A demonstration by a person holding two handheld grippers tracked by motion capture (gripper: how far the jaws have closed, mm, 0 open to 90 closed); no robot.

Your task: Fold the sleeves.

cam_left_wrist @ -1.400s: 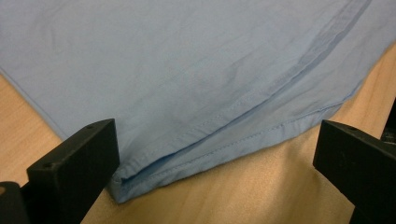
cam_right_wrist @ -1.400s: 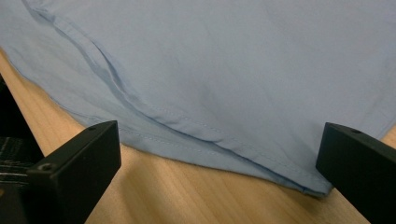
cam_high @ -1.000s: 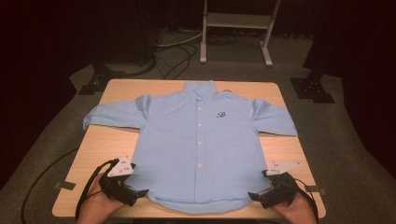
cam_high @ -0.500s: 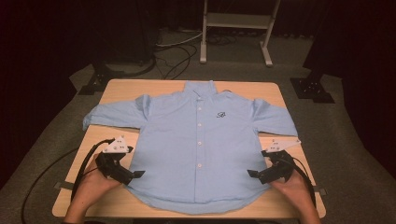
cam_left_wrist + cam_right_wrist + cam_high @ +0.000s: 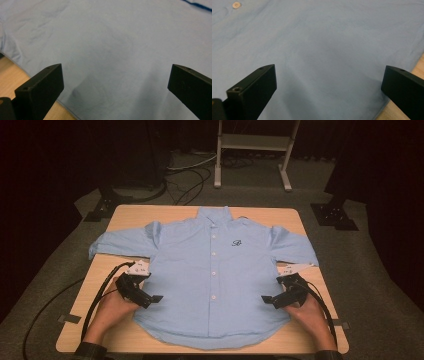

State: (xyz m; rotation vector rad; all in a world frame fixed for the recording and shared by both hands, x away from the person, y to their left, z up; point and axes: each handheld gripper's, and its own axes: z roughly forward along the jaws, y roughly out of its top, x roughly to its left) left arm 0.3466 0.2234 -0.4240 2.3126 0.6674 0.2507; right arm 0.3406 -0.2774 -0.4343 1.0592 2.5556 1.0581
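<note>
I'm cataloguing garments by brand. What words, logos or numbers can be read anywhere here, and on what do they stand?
Dark embroidered mark on the chest of the light blue button-up shirt, at: a small cursive emblem, too small and blurred to read.
Left gripper and right gripper: their grey plates carry faint dark marks, too small to read.
No other text is legible.
</note>
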